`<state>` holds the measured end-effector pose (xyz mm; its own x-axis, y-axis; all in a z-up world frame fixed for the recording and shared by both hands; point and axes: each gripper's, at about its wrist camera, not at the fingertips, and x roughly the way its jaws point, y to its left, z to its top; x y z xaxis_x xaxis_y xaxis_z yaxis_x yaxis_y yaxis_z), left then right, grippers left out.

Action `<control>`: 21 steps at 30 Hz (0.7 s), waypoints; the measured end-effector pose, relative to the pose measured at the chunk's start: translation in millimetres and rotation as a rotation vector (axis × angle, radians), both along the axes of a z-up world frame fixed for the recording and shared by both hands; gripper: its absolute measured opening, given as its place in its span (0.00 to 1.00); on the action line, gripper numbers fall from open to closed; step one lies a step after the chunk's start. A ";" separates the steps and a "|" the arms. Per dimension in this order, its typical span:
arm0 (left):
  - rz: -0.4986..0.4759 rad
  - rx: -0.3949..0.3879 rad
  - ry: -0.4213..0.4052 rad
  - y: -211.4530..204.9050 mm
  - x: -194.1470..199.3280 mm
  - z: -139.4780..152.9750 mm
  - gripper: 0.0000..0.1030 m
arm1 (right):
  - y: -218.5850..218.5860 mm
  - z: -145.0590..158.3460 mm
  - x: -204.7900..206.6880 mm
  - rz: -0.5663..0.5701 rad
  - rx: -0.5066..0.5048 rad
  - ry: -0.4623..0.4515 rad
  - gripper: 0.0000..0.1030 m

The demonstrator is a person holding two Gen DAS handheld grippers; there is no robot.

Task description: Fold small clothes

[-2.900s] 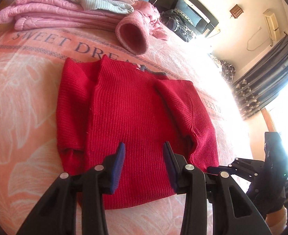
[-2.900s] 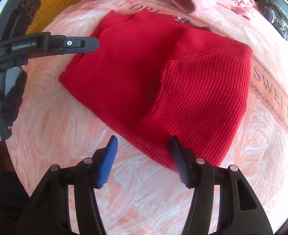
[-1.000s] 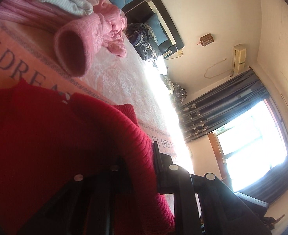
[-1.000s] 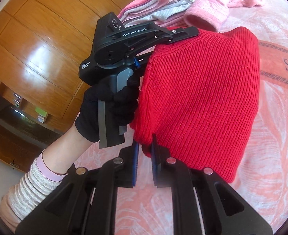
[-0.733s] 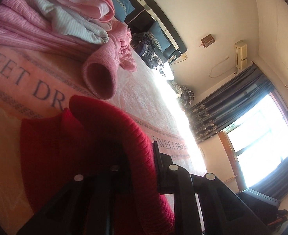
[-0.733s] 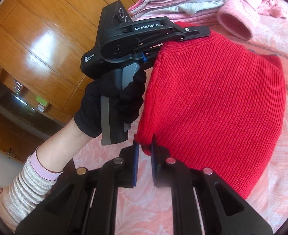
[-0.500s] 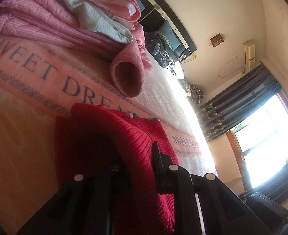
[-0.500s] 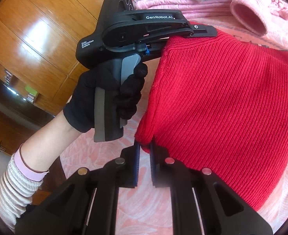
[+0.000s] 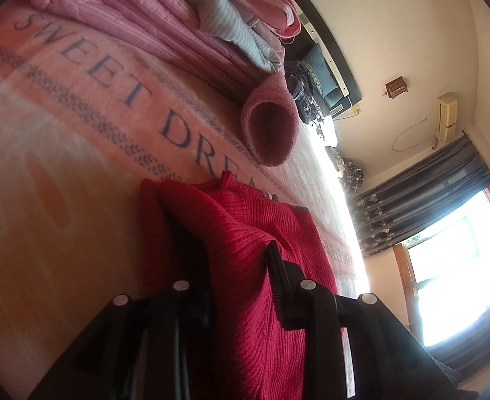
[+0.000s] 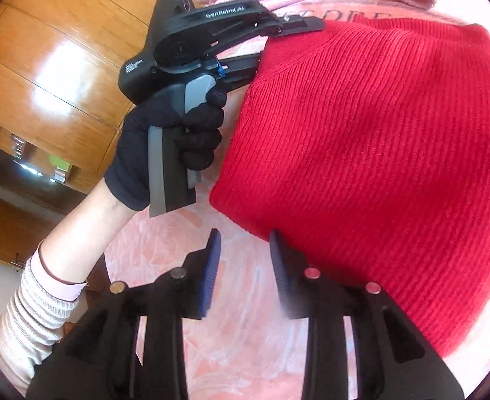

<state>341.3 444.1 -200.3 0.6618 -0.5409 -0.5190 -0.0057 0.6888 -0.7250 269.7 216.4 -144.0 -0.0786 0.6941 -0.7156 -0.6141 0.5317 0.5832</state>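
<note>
Left wrist: my left tongs are clenched on the sweater hem, carrying it over so it doubles on the bed.

Right wrist: my right tongs are released beside the sweater, letting that corner drop.

Right gripper now open, off the red sweater.

Pink blanket bears red sweater, probably clothes
</note>
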 end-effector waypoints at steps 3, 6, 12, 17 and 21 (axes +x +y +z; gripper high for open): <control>-0.008 0.016 -0.004 -8.9 4.1 4.6 0.24 | -28.8 14.0 4.7 -0.045 -0.017 -0.047 0.33; -0.017 0.028 -0.023 -12.4 0.6 14.3 0.18 | -56.4 19.7 10.3 -0.113 -0.087 -0.104 0.33; 0.007 0.123 0.060 -6.7 1.3 -7.1 0.15 | -85.6 -12.7 24.1 -0.160 -0.142 -0.042 0.31; 0.048 0.081 0.094 -2.0 -6.0 -10.0 0.22 | -83.4 -10.9 23.5 -0.153 -0.143 -0.047 0.32; 0.090 0.046 0.133 7.5 -41.5 9.8 0.22 | -97.0 -0.2 18.4 -0.180 -0.101 -0.029 0.38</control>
